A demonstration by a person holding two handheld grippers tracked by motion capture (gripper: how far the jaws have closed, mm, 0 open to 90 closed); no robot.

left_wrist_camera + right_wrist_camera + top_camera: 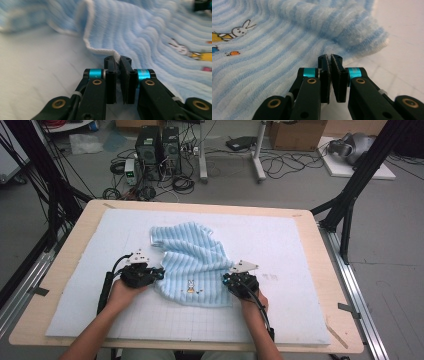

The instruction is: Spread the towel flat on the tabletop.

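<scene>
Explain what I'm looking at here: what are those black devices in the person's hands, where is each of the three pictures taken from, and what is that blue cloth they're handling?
A person sits at a wooden table covered by a pale gridded mat and holds a black two-jaw hand gripper in each hand; there is no robot arm.

The high view looks down from above the person's side, with the forearms coming in from the bottom. There the left gripper sits at the left and the right gripper at the right. The other two pictures come from small cameras riding on each gripper, looking along its own jaws.

On the mat lies a crumpled light-blue striped terry towel with a small rabbit picture near its front edge.

Both grippers are shut on the towel: the left gripper pinches its white hem, and the right gripper pinches its edge below a folded-over corner.
</scene>
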